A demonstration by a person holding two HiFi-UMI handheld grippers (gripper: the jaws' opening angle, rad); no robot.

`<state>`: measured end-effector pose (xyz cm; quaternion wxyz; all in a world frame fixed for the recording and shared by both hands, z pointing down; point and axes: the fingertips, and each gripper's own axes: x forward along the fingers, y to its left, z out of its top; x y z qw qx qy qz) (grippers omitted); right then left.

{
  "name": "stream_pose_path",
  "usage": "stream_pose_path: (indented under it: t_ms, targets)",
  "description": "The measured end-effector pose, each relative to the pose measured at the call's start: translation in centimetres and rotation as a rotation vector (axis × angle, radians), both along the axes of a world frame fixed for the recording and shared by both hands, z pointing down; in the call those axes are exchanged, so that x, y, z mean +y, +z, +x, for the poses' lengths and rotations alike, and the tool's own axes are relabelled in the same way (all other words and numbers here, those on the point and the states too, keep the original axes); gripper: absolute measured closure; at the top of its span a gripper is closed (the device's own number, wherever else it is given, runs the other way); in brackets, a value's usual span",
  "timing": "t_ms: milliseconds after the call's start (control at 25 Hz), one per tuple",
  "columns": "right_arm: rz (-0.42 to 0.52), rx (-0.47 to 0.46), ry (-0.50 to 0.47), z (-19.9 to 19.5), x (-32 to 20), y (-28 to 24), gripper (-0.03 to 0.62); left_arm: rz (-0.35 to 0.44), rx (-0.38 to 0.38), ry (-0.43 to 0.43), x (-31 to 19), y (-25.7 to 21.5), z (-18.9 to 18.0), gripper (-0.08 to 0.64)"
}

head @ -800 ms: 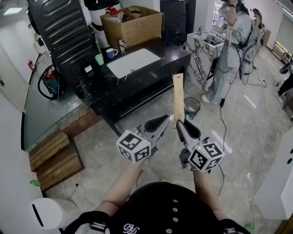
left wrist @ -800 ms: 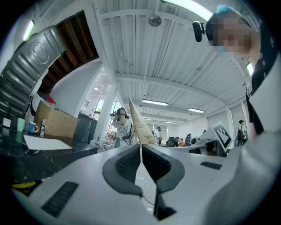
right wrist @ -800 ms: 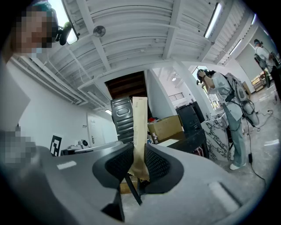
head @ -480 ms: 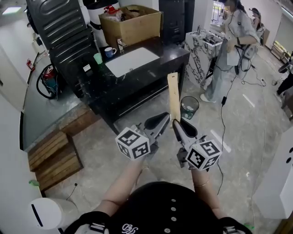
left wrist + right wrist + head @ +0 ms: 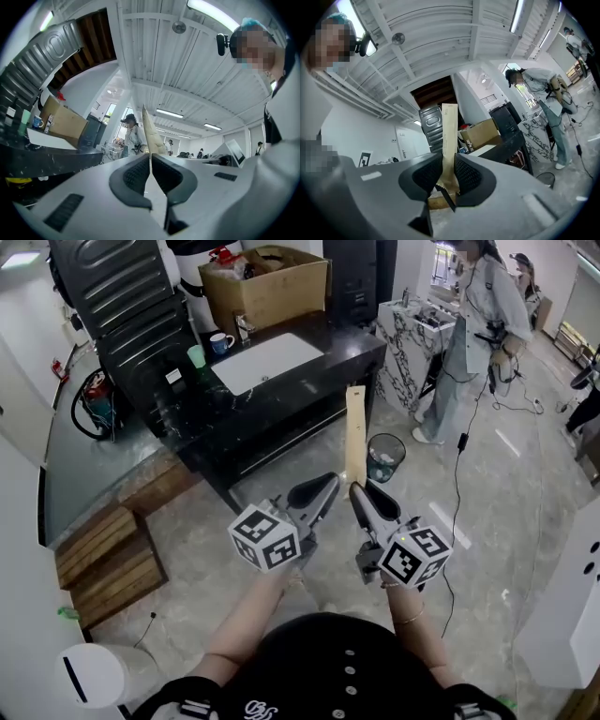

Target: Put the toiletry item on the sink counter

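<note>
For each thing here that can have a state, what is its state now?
Right gripper: shut on the packet.
Left gripper: shut, empty.
Packet: upright, held at its lower end.
Box: open, things inside.
Sink: empty.
Mug: upright.

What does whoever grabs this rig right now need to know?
The right gripper has its fingers shut on the long flat tan paper packet, which stands up out of them.
The left gripper is shut with nothing between its fingers, held beside the right one.
The black stone sink counter with its white rectangular basin lies ahead. The packet is not over it yet.
Done: packet picked up and in hand.
Left: carry it to the counter, probably set it on a bare stretch beside the basin, and let go.
</note>
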<state>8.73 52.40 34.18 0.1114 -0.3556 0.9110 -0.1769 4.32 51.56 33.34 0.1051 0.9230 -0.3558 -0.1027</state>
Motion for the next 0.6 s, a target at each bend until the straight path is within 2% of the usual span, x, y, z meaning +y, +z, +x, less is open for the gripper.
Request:
stream_pose_path:
  t_ms: [320,600]
  targets:
    - [-0.007,0.032,0.011,-1.0,-3.1,0.4,0.514,-0.003,-0.022,-0.002,-2.6,0.0,-1.0,0.537]
    - [0.000,0.025,0.015,-2.2,-8.0,0.5,0.514,-0.010,-0.029,0.043,-7.3,0.8,-2.1,0.537]
